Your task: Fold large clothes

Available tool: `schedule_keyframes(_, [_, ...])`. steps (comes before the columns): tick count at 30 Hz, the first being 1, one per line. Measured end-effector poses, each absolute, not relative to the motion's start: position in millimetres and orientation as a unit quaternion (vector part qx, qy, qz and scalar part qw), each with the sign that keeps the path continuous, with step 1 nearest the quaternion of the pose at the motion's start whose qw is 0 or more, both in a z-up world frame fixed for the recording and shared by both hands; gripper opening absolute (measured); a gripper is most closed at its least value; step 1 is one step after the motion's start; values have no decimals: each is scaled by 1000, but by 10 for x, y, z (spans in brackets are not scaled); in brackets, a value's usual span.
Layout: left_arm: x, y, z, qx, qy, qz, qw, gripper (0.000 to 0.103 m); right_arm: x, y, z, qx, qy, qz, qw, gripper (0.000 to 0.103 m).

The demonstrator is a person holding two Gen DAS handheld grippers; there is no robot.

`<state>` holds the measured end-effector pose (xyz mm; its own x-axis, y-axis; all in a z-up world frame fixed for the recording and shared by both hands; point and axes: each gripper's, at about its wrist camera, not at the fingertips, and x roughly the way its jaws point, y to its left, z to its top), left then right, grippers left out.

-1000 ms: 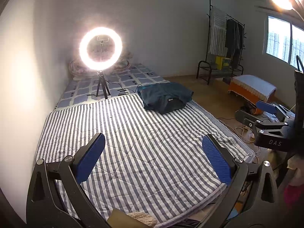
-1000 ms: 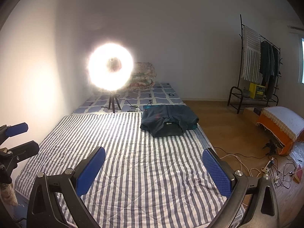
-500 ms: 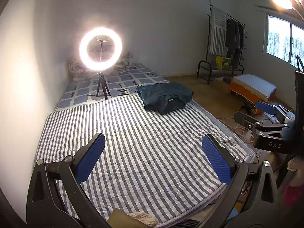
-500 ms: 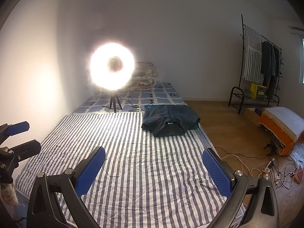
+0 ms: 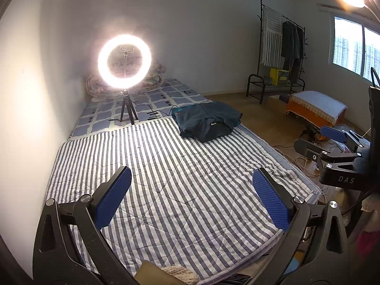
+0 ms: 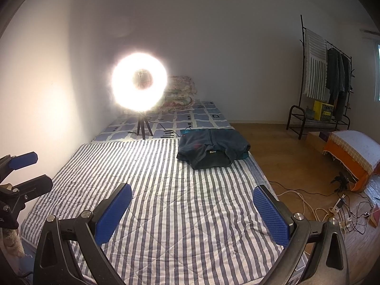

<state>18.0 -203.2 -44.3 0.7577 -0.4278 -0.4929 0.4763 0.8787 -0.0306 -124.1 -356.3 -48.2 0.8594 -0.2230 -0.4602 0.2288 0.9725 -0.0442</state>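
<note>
Left hand-held gripper [image 5: 192,200] and right hand-held gripper [image 6: 192,210] hovering with fingers apart, gripping nothing. Folded dark garment [image 5: 207,123] lying at bed's [image 5: 166,190] far right, likely leaving near stripes free for folding.

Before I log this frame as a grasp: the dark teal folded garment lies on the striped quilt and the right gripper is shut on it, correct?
Not quite. The dark teal folded garment does lie on the striped quilt, but the right gripper is open and empty, well short of it. The right wrist view shows its blue pads spread wide apart over bare quilt.
</note>
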Motion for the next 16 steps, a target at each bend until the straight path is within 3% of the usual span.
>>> schedule_keyframes(16, [204, -2038, -486, 58, 242, -233, 940, 103, -1203, -3633, -563, 9, 245, -115, 963, 103])
